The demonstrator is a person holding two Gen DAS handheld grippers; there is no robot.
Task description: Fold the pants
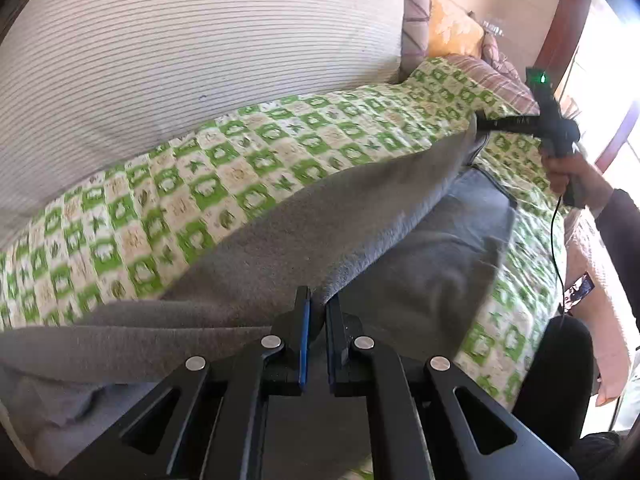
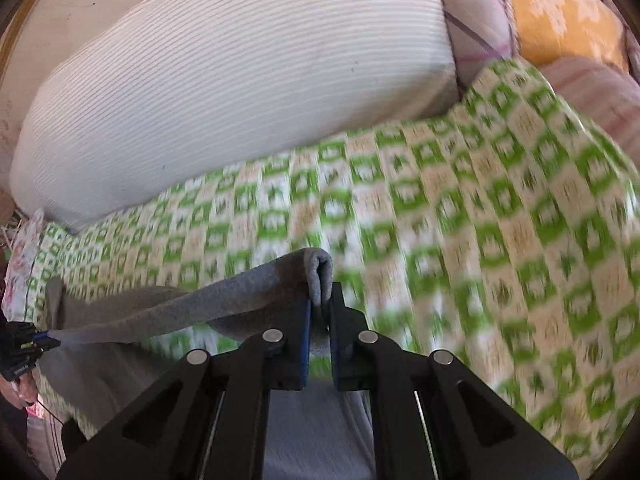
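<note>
Grey pants [image 1: 360, 220] lie across a green-and-white checked bedspread [image 1: 180, 184]. One long edge of the pants is lifted and pulled taut between both grippers. My left gripper [image 1: 318, 304] is shut on that edge close to the camera. At the upper right my right gripper [image 1: 480, 124], held by a hand [image 1: 568, 176], is shut on the far end. In the right wrist view my right gripper [image 2: 321, 300] pinches a folded grey hem. The pants [image 2: 180, 300] stretch away to the left gripper [image 2: 50, 336] at the left edge.
A large white ribbed cushion [image 1: 180, 52] lies along the back of the bed. Plaid pillows [image 1: 492, 76] and an orange pillow [image 1: 452, 28] are behind it to the right. A dark sleeve [image 1: 620, 232] and a black cable [image 1: 556, 240] are at the right edge.
</note>
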